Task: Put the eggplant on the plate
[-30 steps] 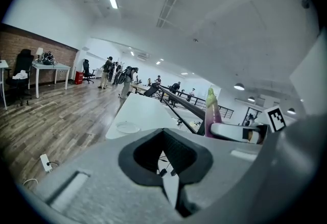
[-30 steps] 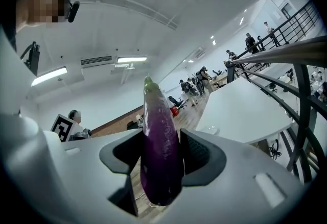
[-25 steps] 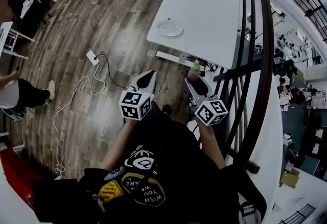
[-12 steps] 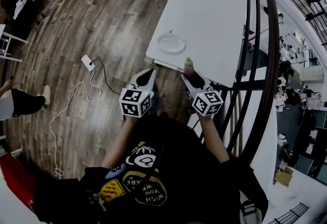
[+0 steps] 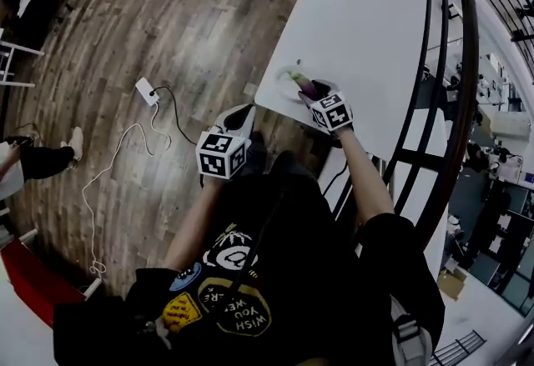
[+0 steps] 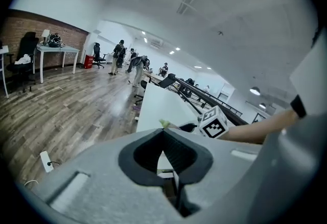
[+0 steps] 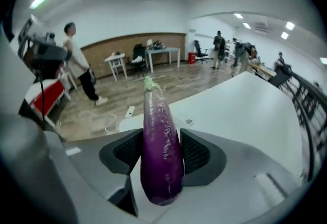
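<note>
eggplant (image 7: 158, 116): glossy purple, green stem end pointing away; clamped lengthwise between the right gripper (image 7: 162, 149) pads.
place: over the plate (image 5: 286, 75) at the table (image 5: 367, 22) edge; contact unclear.
head view only: plate.
left gripper (image 6: 163, 133): jaws together, empty, off the table.
right arm: extended, gripper tilted down.

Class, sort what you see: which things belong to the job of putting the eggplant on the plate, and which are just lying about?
Job in hand: eggplant, plate, right hand-held gripper, table.
Lying about: charger, cable, both on the floor.
</note>
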Motion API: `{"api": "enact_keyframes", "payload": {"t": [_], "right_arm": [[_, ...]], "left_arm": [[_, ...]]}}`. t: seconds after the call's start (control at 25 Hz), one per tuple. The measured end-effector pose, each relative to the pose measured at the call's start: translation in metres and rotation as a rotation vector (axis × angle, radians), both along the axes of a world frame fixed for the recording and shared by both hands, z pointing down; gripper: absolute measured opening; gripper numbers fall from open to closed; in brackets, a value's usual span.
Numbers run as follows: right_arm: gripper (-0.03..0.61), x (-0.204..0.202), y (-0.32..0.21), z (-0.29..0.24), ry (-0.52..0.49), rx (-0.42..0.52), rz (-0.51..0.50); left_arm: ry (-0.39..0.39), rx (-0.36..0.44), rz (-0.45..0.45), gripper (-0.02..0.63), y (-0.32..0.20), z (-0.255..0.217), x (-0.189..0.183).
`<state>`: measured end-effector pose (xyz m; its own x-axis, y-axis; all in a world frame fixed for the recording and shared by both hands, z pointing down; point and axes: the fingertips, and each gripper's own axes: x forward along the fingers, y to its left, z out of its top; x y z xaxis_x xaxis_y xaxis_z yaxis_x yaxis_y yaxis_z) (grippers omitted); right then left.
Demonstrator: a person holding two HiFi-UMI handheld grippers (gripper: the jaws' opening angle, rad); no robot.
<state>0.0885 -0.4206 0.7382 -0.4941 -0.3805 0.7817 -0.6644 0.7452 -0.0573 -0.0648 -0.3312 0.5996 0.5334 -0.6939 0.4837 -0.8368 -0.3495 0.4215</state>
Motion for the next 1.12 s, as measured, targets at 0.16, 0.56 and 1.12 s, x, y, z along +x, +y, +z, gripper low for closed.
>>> {"api": "enact_keyframes", "payload": {"t": [0.16, 0.56, 1.12], "right_arm": [[0.225, -0.006, -0.019, 0.047, 0.342, -0.005, -0.352], [0.285, -0.009, -0.023, 0.081, 0.474, -0.031, -0.527], [0.002, 0.099, 0.035, -0.195, -0.629, 0.291, 0.613]], "left_arm": [[-0.015, -0.011, -0.038, -0.002, -0.014, 0.006, -0.015], [0.006, -0.036, -0.126, -0.002, -0.035, 0.003, -0.021], [0.009, 0.173, 0.022, -0.002, -0.077, -0.076, 0.088]]}}
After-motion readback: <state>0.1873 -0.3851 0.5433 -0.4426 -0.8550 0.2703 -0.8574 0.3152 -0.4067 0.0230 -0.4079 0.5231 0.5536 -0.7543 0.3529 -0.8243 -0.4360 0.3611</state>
